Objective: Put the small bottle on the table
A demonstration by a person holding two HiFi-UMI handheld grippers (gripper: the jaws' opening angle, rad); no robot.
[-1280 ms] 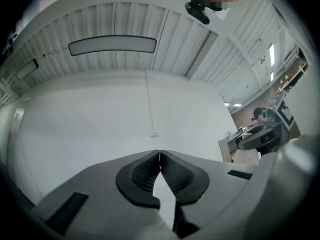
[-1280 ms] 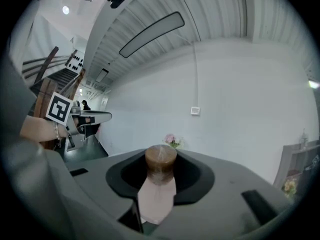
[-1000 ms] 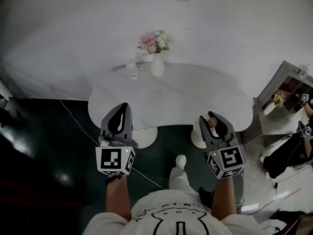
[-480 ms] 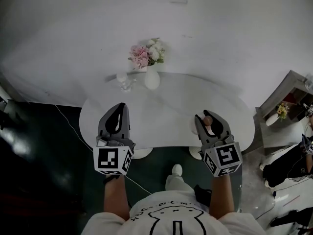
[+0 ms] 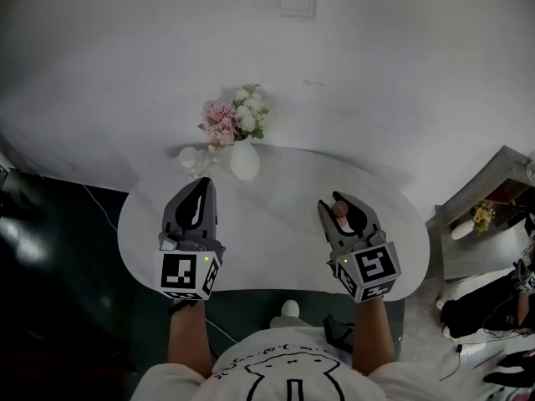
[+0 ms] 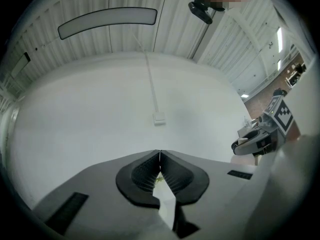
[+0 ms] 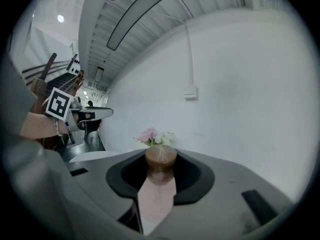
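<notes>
Head view: the grey left gripper [image 5: 203, 187] hangs with jaws pressed together; the grey right gripper [image 5: 338, 209] pinches a small brown-capped bottle [image 7: 160, 165] over the white oval table [image 5: 276, 192]. Beyond stands a white vase of pink flowers [image 5: 243, 162].

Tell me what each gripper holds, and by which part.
Right gripper: small bottle, clamped by its body just below the top. Left gripper: shut, holding nothing.
</notes>
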